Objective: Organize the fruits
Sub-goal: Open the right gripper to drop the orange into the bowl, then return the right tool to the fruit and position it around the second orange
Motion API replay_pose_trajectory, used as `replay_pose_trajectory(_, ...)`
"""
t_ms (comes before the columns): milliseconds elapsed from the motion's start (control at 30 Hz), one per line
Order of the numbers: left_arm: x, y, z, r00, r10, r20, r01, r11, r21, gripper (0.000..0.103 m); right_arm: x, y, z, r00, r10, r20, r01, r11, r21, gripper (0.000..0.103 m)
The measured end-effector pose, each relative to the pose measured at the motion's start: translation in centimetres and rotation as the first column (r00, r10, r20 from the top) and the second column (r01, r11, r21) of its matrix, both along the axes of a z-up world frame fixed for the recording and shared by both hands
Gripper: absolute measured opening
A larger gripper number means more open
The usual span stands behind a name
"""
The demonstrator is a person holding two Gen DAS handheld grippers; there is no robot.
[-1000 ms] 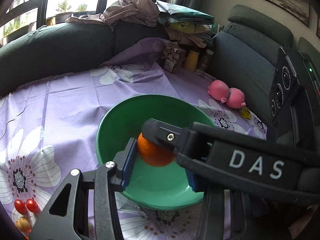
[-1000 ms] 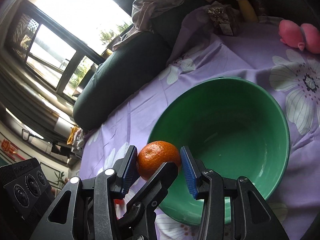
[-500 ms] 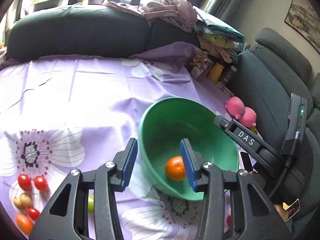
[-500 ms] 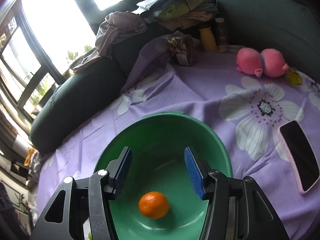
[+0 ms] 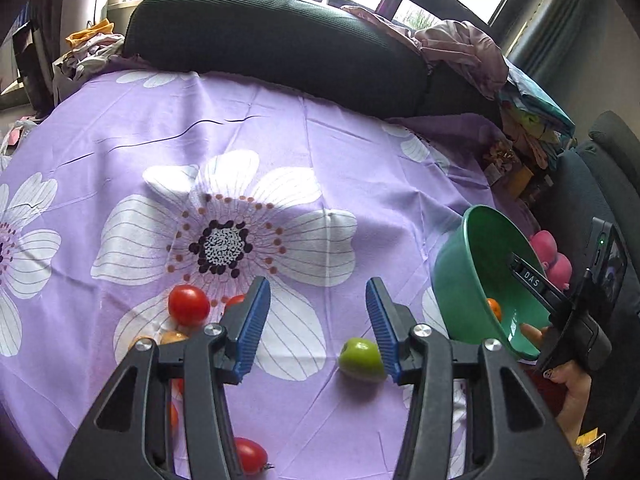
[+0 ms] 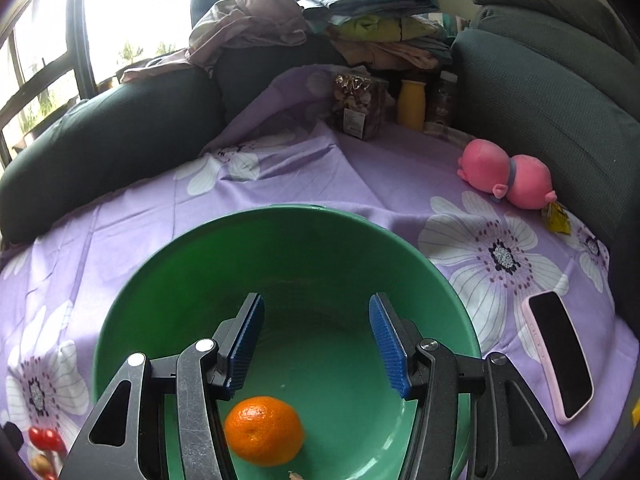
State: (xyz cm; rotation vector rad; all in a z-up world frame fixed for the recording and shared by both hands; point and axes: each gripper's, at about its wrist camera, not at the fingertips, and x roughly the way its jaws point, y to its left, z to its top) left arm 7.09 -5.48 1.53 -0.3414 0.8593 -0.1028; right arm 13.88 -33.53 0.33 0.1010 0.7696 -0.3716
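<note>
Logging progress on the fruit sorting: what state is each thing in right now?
Round orange mandarin: loose inside the bowl.
Green plastic bowl: upright on the cloth.
Small green fruit: on the cloth, not gripped.
Red tomato: on the cloth.
Left gripper: open, empty.
Right gripper: open, empty.

cloth (image 5: 320,152) centre: free | left: tomatoes (image 5: 189,305) | right: bowl (image 5: 460,276)
</note>
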Motion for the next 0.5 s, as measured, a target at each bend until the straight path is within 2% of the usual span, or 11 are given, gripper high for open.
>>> replay_pose_trajectory(133,-0.1,2.1,-0.1,1.0,0.031,-0.001,-0.031,0.999,-0.011,0.049,0.1,1.4,-0.5,0.999,0.029,-0.037,-0.032,0.996,-0.081,0.055)
replay_pose_trajectory(300,0.3,3.0,-0.5,1.0,0.007,-0.026,-0.008,0.999,-0.045,0.05,-0.3,2.6,-0.6,0.997,0.02,-0.072,-0.035,0.975,-0.22,0.055)
replay_pose_trajectory(500,0.3,3.7,-0.7,0.999,0.016,-0.044,-0.019,0.997,-0.068,0.051,-1.3,3.3,-0.8,0.985,0.063,-0.162,-0.092,0.98,-0.177,0.055)
